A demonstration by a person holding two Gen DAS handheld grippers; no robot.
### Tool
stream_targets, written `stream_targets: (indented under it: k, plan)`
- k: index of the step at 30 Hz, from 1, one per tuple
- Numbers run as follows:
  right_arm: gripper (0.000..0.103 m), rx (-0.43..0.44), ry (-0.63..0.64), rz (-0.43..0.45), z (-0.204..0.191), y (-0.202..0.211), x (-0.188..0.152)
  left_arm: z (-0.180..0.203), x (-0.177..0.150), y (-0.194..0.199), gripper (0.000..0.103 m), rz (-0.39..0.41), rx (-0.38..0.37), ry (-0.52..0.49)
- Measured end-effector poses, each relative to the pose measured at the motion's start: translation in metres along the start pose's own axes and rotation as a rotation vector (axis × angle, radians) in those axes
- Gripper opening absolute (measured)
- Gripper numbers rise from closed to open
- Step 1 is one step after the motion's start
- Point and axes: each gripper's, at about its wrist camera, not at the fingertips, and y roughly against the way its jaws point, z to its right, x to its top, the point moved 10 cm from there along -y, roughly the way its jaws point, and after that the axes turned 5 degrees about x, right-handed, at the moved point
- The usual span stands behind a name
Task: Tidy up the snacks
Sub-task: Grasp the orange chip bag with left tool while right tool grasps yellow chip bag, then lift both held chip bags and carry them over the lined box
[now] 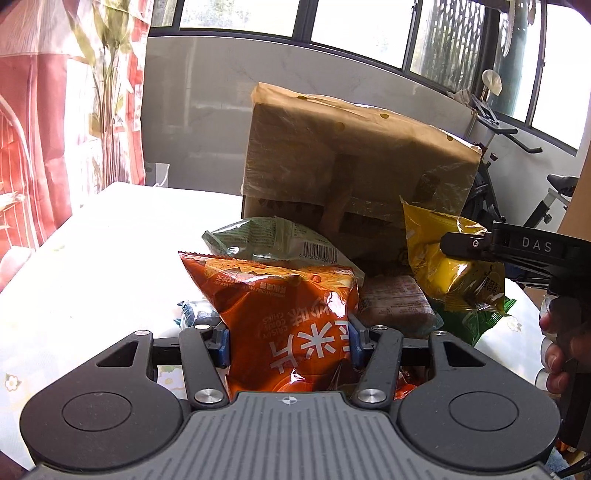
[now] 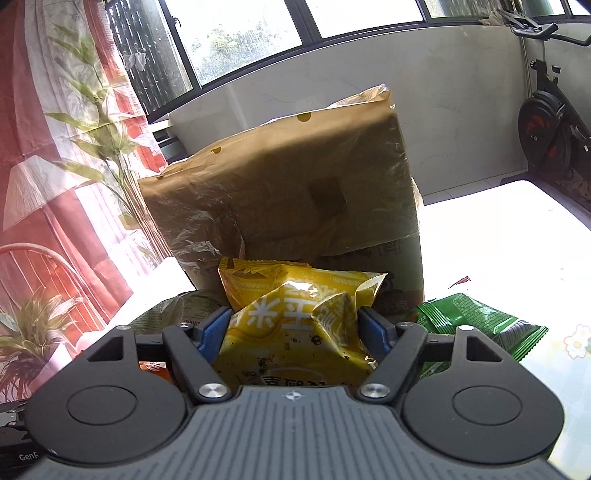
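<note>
Between the blue pads of your left tool (image 1: pixel 289 341) sits the orange chip bag (image 1: pixel 284 317), its crinkly foil pinched at both sides with the jaws closed to about the bag's width; the bag stands upright and is printed upside down from this view. Your right tool (image 2: pixel 295 328) is clamped the same way on the yellow snack bag (image 2: pixel 295 314), which is glossy, creased and raised off the tabletop (image 1: pixel 92 266), as the left view shows it hanging off to the right with your right hand (image 1: pixel 565 343) on the grip. Just behind the orange bag a pale green packet (image 1: pixel 269 240) with a barcode lies tilted, and beside it rests a flat pinkish wrapped pack (image 1: pixel 397 304), touching the orange bag's right edge. A bright green packet (image 2: pixel 476 325) with a saw-tooth seam lies flat under and to the right of the yellow bag. Something small and blue-white (image 1: pixel 194 312) peeks out at the orange bag's left; it is too hidden to name. Right behind the pile a tall brown paper bag (image 1: pixel 354 158) stands upright, wrinkled, partly covered in clear film, blocking the far side of the tabletop, which wears a white flowered cloth. Beyond it you have a red curtain (image 1: pixel 33 122), dark-framed windows (image 1: pixel 369 22) and an exercise bike (image 2: pixel 546 122) near the wall.
</note>
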Motion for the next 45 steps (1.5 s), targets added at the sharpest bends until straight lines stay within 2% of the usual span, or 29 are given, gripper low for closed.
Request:
stream_targets:
  k: [6, 11, 14, 20, 25, 29, 35, 39, 45]
  plan:
    - [0.075, -0.007, 0.014, 0.042, 0.001, 0.017, 0.004, -0.008, 0.012, 0.016, 0.058, 0.033, 0.017, 0.010]
    - [0.075, 0.002, 0.019, 0.097, 0.000, 0.031, 0.022, -0.018, 0.040, 0.028, 0.058, 0.090, 0.025, 0.009]
    - [0.075, 0.020, 0.024, 0.131, -0.003, 0.041, 0.037, -0.020, 0.067, 0.031, 0.058, 0.125, 0.014, 0.007]
    - [0.075, 0.051, 0.073, 0.206, -0.013, 0.054, 0.086, -0.006, 0.129, 0.038, 0.058, 0.223, -0.001, -0.082]
    - [0.075, 0.059, 0.114, 0.244, -0.018, 0.047, 0.129, 0.014, 0.179, 0.035, 0.058, 0.262, -0.034, -0.122]
    - [0.075, 0.039, 0.156, 0.251, -0.017, 0.032, 0.156, 0.029, 0.211, 0.018, 0.058, 0.267, -0.024, -0.168]
    - [0.075, 0.046, 0.177, 0.229, -0.020, -0.007, 0.188, 0.042, 0.249, -0.021, 0.058, 0.236, -0.024, -0.186]
    - [0.075, 0.051, 0.178, 0.212, -0.016, -0.031, 0.199, 0.055, 0.266, -0.053, 0.058, 0.216, -0.009, -0.214]
    - [0.076, 0.058, 0.160, 0.170, -0.003, -0.063, 0.206, 0.068, 0.271, -0.094, 0.059, 0.172, 0.004, -0.225]
